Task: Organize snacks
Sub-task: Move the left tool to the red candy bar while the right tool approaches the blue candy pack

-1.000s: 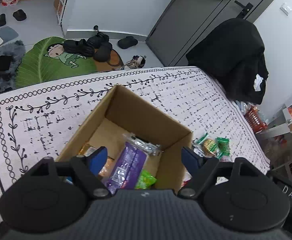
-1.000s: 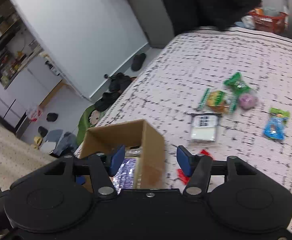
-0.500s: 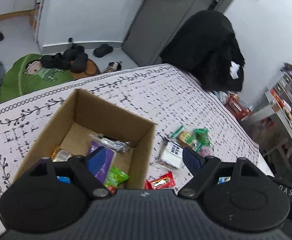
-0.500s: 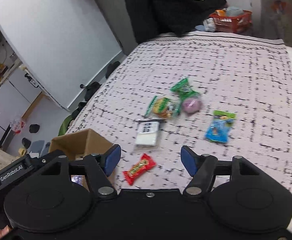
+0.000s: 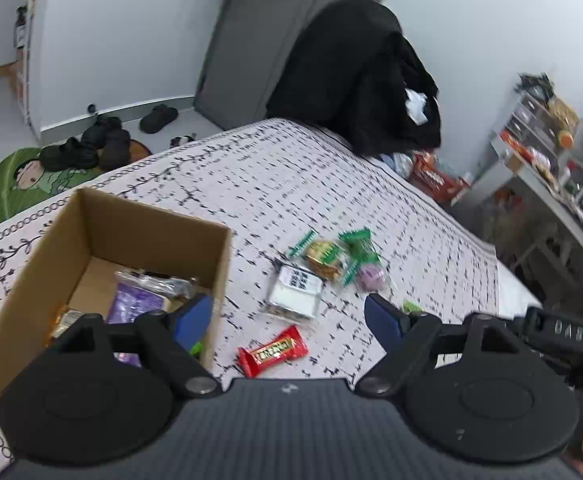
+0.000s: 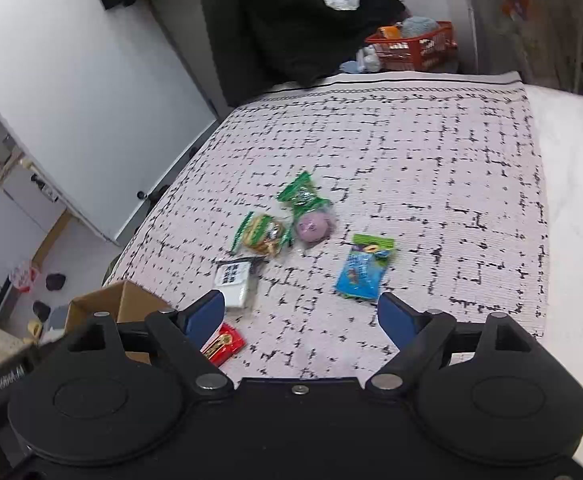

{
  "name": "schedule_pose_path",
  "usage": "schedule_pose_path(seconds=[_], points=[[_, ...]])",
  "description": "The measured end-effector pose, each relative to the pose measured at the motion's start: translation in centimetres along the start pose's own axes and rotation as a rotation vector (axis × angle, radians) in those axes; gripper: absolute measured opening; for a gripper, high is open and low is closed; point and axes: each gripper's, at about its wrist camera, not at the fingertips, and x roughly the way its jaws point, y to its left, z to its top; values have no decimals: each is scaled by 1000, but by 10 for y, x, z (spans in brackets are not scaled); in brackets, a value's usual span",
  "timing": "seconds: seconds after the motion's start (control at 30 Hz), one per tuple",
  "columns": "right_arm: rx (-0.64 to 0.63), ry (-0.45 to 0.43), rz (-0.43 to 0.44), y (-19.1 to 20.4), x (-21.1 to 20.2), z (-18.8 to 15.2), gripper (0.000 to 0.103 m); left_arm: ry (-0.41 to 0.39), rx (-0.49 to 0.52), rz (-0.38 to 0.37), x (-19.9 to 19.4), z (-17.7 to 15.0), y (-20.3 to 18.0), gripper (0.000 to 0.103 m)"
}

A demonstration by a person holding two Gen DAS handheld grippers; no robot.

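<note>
Both jaws opening, nothing between them. My left hand-held gripper (image 5: 287,318) is spread above the red candy bar (image 5: 273,351), cardboard box (image 5: 139,222) just left with a purple packet (image 5: 133,304) inside. My right hand-held gripper (image 6: 301,316) is spread over the patterned bed cover (image 6: 431,152). Ahead: blue packet (image 6: 363,272), white packet (image 6: 233,284), further out green cookie pack (image 6: 263,234), pink round sweet (image 6: 314,226).

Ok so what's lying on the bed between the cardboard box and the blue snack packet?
In the right wrist view, the white packet and the red candy bar lie between the box and the blue packet.
</note>
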Motion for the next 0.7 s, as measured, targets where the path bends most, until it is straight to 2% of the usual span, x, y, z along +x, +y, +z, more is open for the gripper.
schedule_pose_path(seconds=[0.23, 0.47, 0.6, 0.7], points=[[83, 3, 4, -27, 13, -7, 88, 14, 92, 6, 15, -16, -24, 91], [111, 29, 8, -41, 36, -6, 89, 60, 116, 34, 37, -25, -34, 91], [99, 30, -3, -44, 50, -4, 96, 90, 117, 66, 54, -31, -39, 91], [93, 43, -2, -47, 58, -3, 97, 110, 129, 93, 66, -35, -42, 91]])
